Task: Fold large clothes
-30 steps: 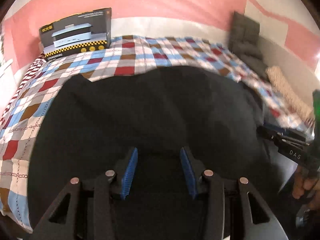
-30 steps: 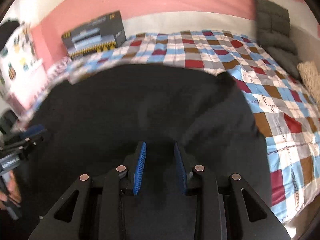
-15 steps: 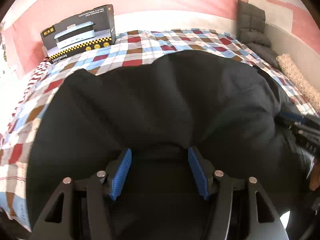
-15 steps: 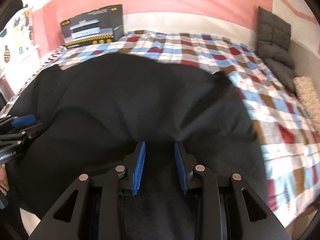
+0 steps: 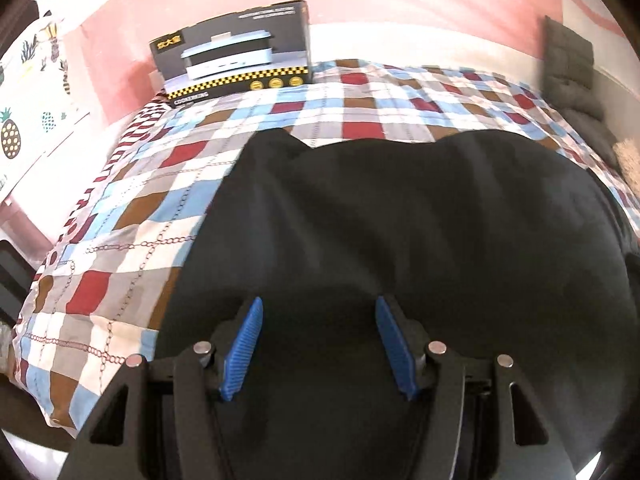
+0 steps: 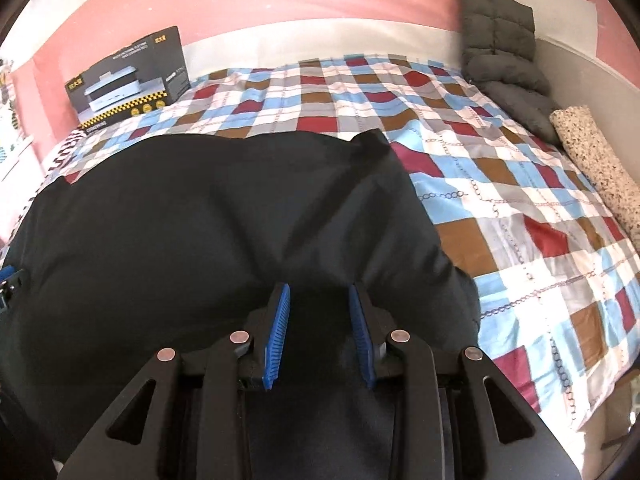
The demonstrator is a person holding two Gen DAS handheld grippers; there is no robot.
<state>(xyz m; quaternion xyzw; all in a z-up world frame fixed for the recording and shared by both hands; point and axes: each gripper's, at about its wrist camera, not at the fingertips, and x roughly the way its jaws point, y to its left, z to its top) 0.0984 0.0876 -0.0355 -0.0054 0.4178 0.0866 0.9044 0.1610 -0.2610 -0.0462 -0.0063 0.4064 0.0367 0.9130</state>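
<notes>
A large black garment (image 5: 400, 220) lies spread over the near part of a checked bedsheet (image 5: 160, 208). My left gripper (image 5: 318, 304) is open wide just above it, and smooth black cloth lies between and under the blue pads without being pinched. In the right wrist view, creases in the garment (image 6: 200, 220) run together into my right gripper (image 6: 319, 288), which is shut on a bunch of the cloth near its right side. A corner of the garment (image 6: 372, 140) sticks up at its far edge. A bit of the left gripper (image 6: 10, 284) peeks in at the left edge.
A dark appliance box (image 5: 236, 56) stands at the far left corner of the bed against the pink wall. A grey quilted cushion (image 6: 500, 40) and a speckled roll (image 6: 592, 160) lie along the right side. The bed's near right corner (image 6: 580, 412) drops off.
The left jaws have spread wider. The left view has swung left, so the right gripper has dropped out of it. The right gripper has kept its hold while its view shifted right.
</notes>
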